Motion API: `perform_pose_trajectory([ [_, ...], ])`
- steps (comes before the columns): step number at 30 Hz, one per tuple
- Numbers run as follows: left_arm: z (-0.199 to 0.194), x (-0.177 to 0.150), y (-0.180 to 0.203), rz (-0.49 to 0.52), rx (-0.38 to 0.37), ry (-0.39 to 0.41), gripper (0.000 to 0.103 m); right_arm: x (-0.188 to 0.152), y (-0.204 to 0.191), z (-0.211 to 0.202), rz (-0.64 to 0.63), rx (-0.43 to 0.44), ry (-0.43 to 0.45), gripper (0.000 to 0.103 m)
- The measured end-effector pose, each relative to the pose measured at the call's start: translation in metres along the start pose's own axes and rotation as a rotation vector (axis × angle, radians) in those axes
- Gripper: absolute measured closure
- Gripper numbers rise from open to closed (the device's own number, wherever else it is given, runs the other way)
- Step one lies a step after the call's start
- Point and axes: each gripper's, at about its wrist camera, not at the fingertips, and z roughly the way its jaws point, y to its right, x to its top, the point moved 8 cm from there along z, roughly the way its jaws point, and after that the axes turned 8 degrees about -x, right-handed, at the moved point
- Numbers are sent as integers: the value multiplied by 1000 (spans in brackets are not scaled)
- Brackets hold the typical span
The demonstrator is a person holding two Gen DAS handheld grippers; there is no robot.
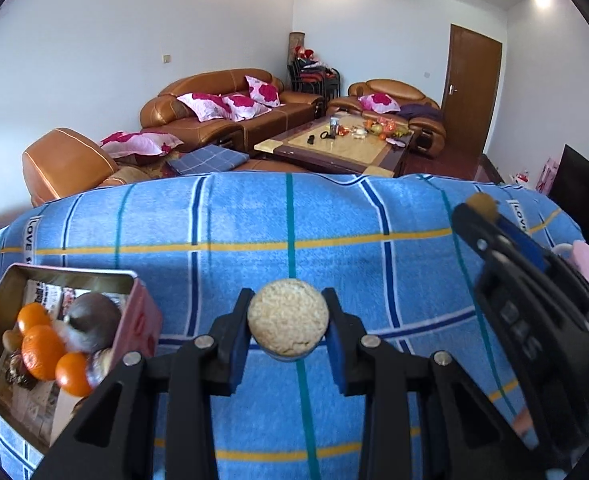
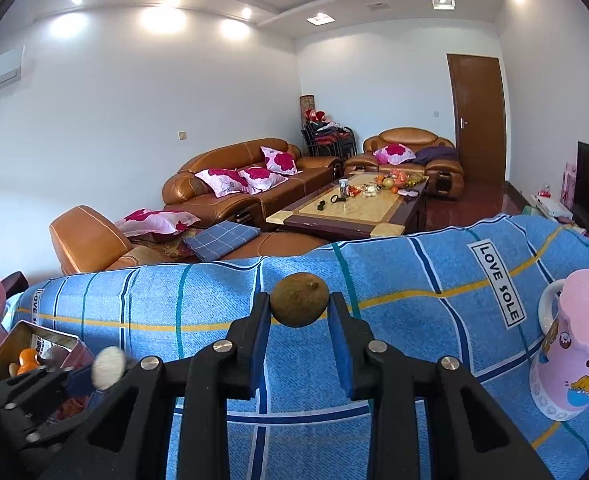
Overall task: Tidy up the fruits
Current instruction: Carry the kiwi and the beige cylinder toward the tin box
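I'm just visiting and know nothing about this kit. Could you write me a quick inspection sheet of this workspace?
Surface: blue checked cloth over the table.
Job's things: metal tin holding oranges; pale round cake; brown round fruit.
Clutter: pink cartoon mug.
Grippers: left gripper shut on the cake; right gripper shut on the brown fruit.
Cables: nothing seen.
Surroundings: brown sofas, coffee table, wooden door.

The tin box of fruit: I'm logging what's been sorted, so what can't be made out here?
- Tin box, left wrist view: its lower corner is hidden by the left gripper; items under the oranges are unidentifiable.
- Right wrist view: mostly hidden behind the left gripper; the round pale item is blurred.
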Motion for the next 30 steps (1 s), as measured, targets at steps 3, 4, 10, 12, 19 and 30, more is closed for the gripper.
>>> perform_pose_trajectory([
  [3,-5,-4,-1,16,11,10,68,-1,-4,-1,-24,-9,6,72],
  [4,-6,-5,-3,22,19,14,68,-1,-5,-4,-32,-16,15,72],
  [10,-4,-17,-6,18,24,1,68,0,-16,-14,-93,-49,68,72],
  [12,-4,-20,-7,18,24,2,68,1,-18,-17,-102,-56,81,72],
  [19,-8,-25,-7,11,14,0,68,1,-13,-19,-87,-90,89,72],
  [30,-12,-31,-5,25,11,-6,68,-6,-6,-37,-109,-116,80,72],
])
